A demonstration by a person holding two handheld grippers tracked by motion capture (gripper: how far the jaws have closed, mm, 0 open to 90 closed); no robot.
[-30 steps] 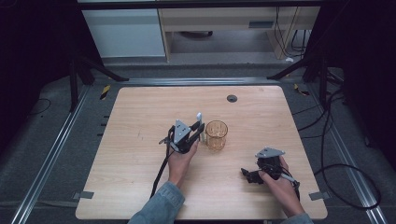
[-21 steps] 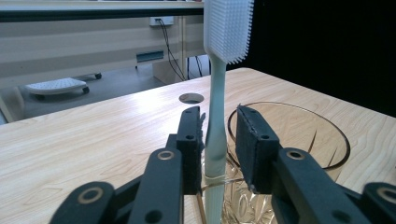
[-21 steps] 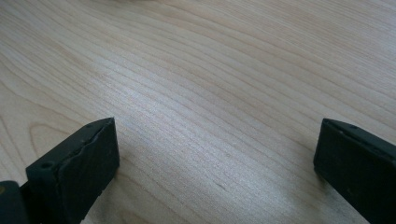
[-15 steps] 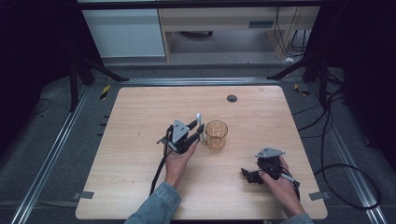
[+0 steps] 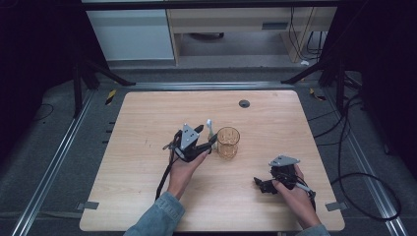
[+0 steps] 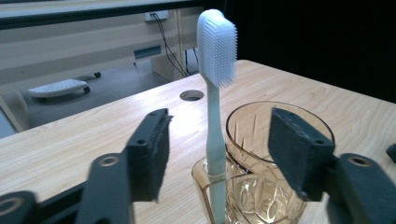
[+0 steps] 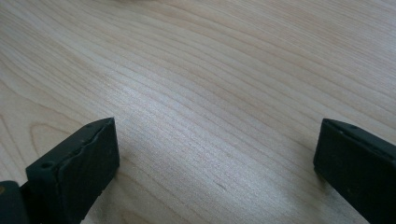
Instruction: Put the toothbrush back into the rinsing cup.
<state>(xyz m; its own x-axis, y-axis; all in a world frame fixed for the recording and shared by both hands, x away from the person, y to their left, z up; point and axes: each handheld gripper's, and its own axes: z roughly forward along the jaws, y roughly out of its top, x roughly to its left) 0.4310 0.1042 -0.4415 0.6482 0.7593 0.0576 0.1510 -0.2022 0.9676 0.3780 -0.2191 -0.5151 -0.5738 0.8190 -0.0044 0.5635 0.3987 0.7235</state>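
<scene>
A white toothbrush (image 6: 215, 51) stands upright, bristles at the top, its handle (image 6: 215, 154) set against the near side of an amber cut-glass tumbler (image 6: 261, 198). My left gripper (image 6: 219, 140) is open, one pad on each side of the handle with a gap to each. From above, the toothbrush (image 5: 209, 125) rises just left of the tumbler (image 5: 227, 142), with my left gripper (image 5: 206, 139) beside it. Whether the handle's foot sits inside the glass I cannot tell. My right gripper (image 5: 259, 185) rests open low over bare wood at the front right, nothing between its jaws (image 7: 215, 158).
The wooden table (image 5: 147, 123) has a round cable hole (image 5: 244, 103) near its far edge. Metal rails (image 5: 59, 157) run along both sides on the grey floor. Cables (image 5: 364, 187) trail off the right side. Cabinets (image 5: 133, 29) stand beyond the table.
</scene>
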